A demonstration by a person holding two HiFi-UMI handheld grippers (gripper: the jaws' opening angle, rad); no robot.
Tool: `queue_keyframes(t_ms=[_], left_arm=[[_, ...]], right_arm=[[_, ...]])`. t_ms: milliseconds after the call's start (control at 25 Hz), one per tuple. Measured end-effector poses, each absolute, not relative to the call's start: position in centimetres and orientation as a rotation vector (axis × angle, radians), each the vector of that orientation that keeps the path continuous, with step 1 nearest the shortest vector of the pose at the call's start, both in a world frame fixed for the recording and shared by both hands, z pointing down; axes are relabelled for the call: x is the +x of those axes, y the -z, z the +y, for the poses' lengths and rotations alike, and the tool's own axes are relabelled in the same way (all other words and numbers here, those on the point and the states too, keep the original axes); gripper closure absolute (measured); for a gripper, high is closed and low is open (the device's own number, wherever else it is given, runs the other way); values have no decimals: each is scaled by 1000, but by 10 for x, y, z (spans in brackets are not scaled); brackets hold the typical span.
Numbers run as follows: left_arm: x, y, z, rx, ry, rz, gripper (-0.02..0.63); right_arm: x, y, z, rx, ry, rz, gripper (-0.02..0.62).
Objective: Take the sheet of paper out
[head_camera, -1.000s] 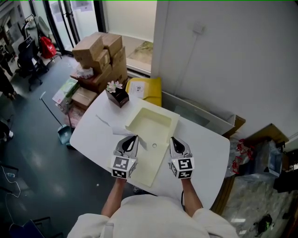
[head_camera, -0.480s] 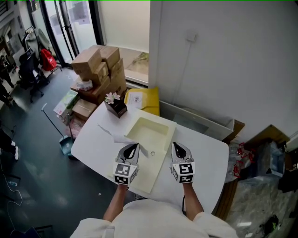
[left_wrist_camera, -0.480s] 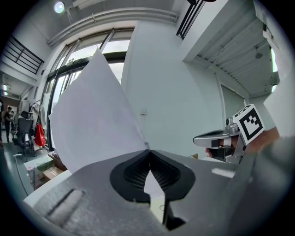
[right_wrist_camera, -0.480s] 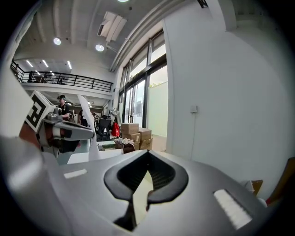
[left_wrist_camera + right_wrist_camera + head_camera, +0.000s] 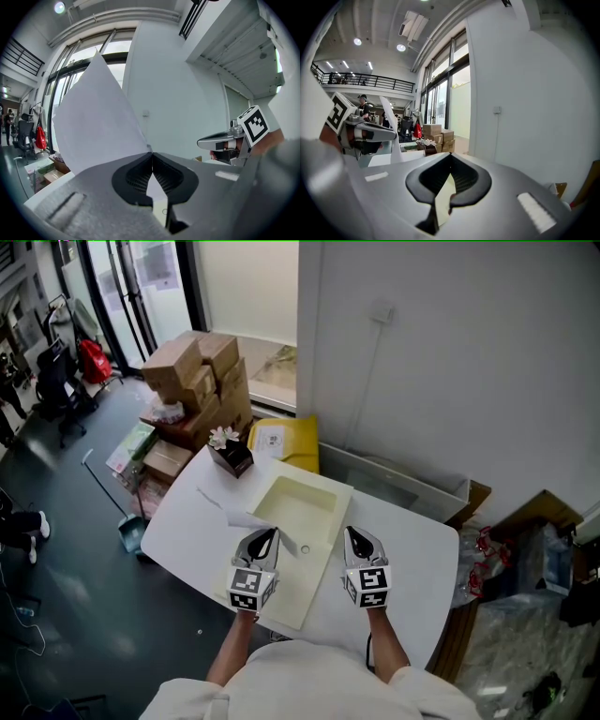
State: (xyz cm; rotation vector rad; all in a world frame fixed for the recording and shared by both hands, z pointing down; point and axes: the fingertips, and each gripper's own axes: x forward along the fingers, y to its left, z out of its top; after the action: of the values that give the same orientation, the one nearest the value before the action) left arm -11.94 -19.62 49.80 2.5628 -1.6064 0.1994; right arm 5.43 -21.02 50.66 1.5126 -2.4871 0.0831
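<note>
Since the sheet of paper (image 5: 98, 122) is pinched at one corner by the left hand-held gripper (image 5: 152, 153), whose jaws are closed on it, the pulling-out step looks nearly finished. The sheet stands up and leans left over the worktop (image 5: 178, 521), beside the cream folder (image 5: 298, 507) and, as far as I can see, not inside it. The right hand-held gripper (image 5: 451, 154) has its jaws together w/ nothing visible between them. It is just beside the folder's right edge; I cannot tell if it touches. Next move, I judge: carry the sheet away from the folder, lay it flat on bare worktop, then open the jaws. Thin paper may slip, so go slowly.
</note>
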Motion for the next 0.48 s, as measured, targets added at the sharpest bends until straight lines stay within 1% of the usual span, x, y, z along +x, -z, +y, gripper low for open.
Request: queue_keyframes(t_ms=[480], left_arm=[[-117, -499, -197, 2569, -211, -1598, 601]], right_arm=[[55, -509, -209, 1513, -87, -2485, 594]])
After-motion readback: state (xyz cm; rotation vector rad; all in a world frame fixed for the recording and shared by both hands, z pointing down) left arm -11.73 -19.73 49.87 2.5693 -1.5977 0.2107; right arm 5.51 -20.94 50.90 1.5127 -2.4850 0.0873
